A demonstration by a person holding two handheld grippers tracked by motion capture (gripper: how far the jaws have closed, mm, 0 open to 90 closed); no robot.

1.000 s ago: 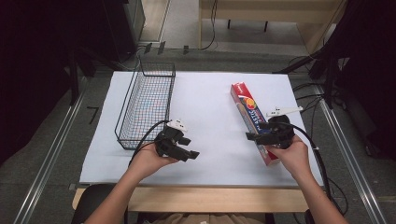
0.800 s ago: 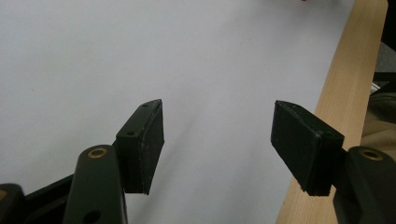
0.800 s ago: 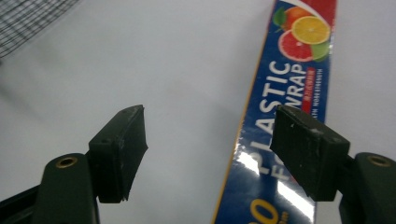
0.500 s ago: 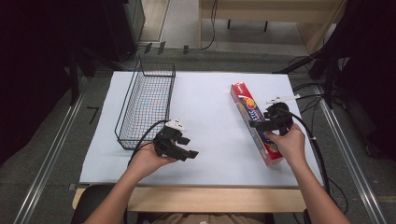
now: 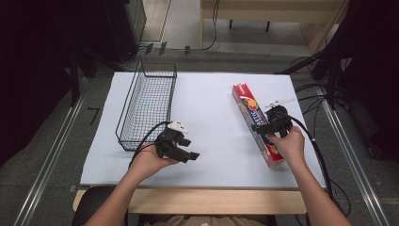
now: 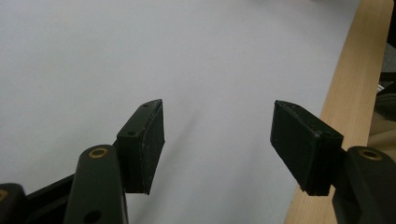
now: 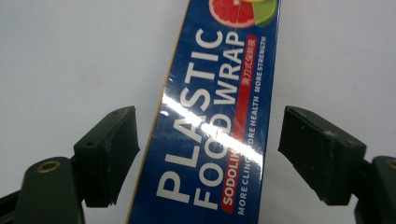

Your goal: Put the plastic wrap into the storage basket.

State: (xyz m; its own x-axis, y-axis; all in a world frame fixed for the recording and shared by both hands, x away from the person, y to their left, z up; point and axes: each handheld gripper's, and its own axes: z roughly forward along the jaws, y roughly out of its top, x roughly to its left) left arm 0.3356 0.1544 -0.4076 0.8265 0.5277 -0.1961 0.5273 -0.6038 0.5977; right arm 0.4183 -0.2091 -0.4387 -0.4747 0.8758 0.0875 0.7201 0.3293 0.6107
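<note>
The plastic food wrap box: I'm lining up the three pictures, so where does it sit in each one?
High view: plastic food wrap box lies lengthwise at the right of the white table, under the right hand-held gripper.
Right gripper view: box runs up the middle, between the open jaws, untouched.
Left gripper view: not in it; bare white tabletop.
Shared landmark: the white tabletop.
</note>
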